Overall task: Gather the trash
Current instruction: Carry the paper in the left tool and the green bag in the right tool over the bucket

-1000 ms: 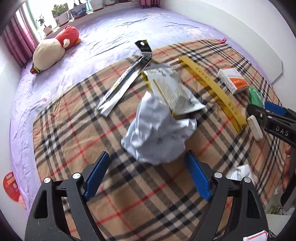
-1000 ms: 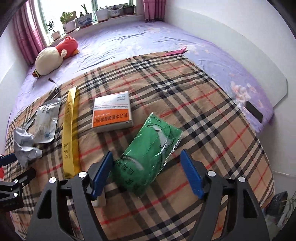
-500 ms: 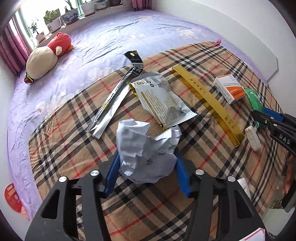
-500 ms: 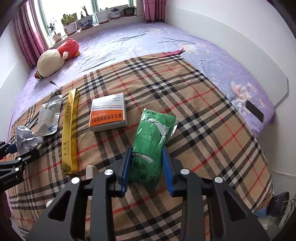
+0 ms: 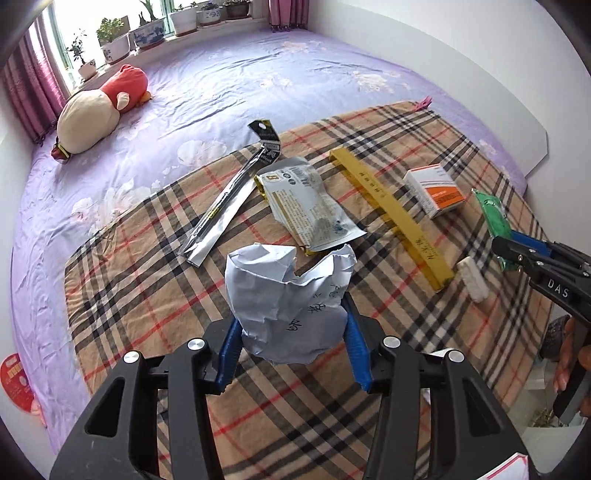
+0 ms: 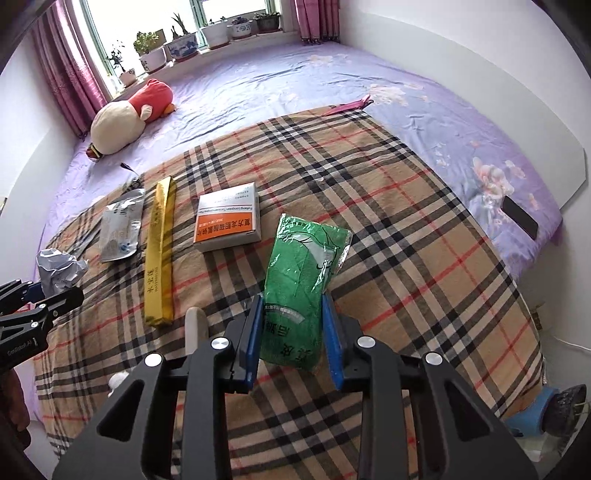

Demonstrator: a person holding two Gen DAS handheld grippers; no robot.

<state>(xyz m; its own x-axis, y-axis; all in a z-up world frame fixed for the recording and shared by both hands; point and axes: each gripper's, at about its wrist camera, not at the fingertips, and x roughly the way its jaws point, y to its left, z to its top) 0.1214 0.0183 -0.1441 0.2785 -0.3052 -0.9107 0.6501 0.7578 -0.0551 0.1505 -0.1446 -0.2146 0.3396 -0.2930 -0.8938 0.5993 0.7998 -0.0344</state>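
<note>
Trash: one crumpled paper (image 5: 291,306), one green packet (image 6: 301,280), each between fingers

Bright daylight floods in from the window (image 6: 166,22), blown out white; fisheye edges bend and darken; shadows soft.

In my left gripper (image 5: 290,334) sits crumpled matt paper (image 5: 288,306); my right gripper (image 6: 291,332) pinches a glossy green plastic packet (image 6: 303,280). The plaid blanket (image 6: 406,240) is soft woven cloth, and the long pouch (image 5: 225,210) shines like foil.
</note>
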